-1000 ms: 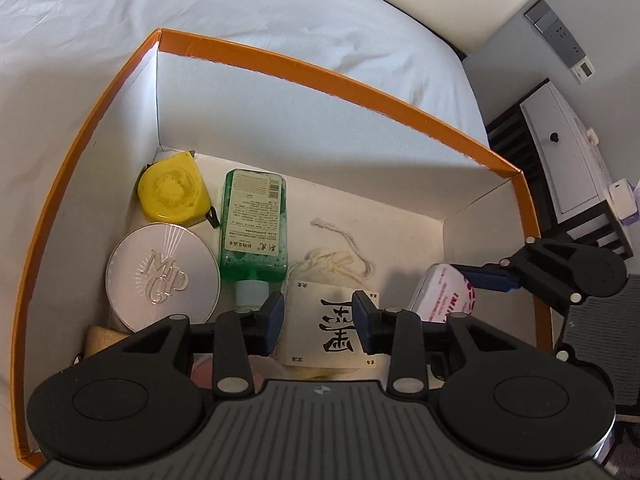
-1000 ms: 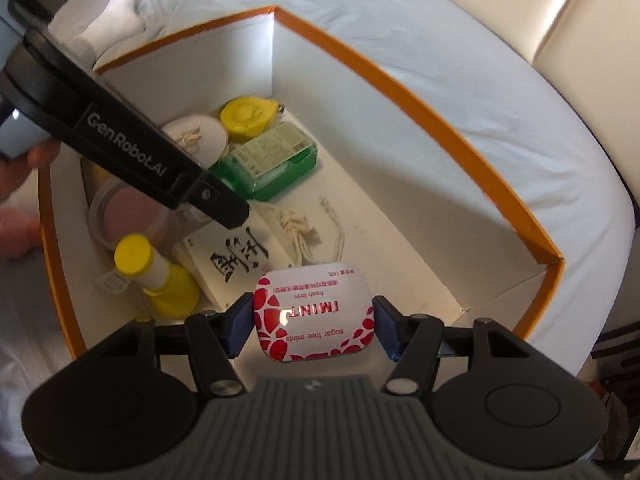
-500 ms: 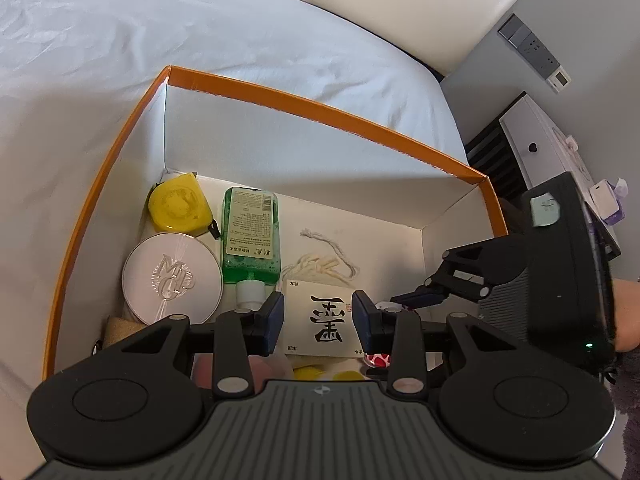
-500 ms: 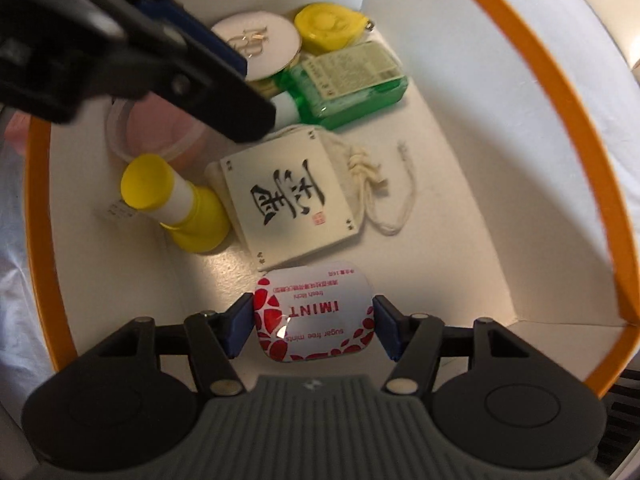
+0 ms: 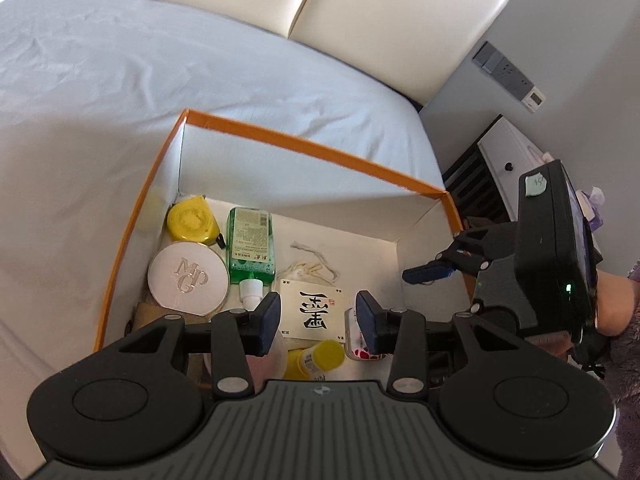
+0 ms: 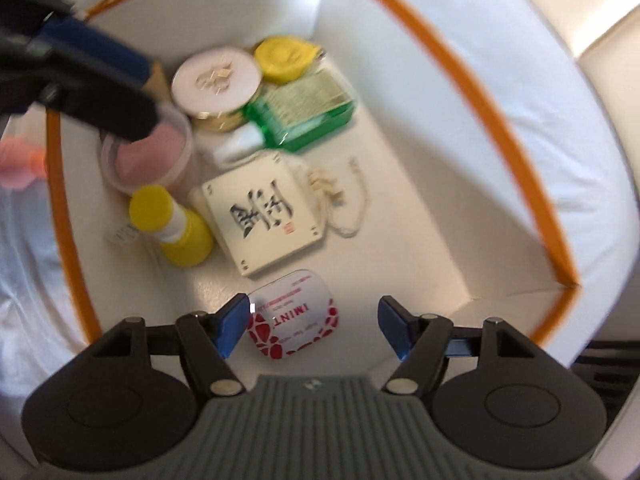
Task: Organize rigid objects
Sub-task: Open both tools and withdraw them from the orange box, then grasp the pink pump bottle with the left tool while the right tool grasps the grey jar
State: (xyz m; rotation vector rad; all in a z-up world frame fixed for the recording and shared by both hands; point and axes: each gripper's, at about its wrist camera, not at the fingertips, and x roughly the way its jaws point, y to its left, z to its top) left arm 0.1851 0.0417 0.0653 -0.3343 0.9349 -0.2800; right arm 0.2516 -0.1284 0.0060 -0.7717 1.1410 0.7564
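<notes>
An orange-rimmed white box [image 5: 304, 148] [image 6: 472, 80] sits on the bed. The red-and-white IMINT mint tin [image 6: 294, 314] lies flat on the box floor, between and below my right gripper [image 6: 314, 324], which is open and apart from it. The tin shows partly in the left wrist view [image 5: 362, 346]. My left gripper [image 5: 318, 322] is open and empty, above the box's near side. In the box lie a calligraphy card with string [image 5: 314, 310] [image 6: 264, 212], a green bottle [image 5: 250, 246] [image 6: 308, 114], a round white compact [image 5: 188, 276], a yellow tape measure [image 5: 192, 220] and a yellow bottle [image 6: 176, 226].
A pink-filled clear cup [image 6: 150, 156] stands at the box's left side. White bedding [image 5: 160, 80] surrounds the box, with a cream headboard [image 5: 320, 4] behind. A bedside cabinet [image 5: 512, 160] stands at the right. The right gripper's body [image 5: 552, 248] hangs over the box's right wall.
My right gripper has opened and let go of the mint tin, which now lies on the box floor. Both grippers have risen away from the box.
</notes>
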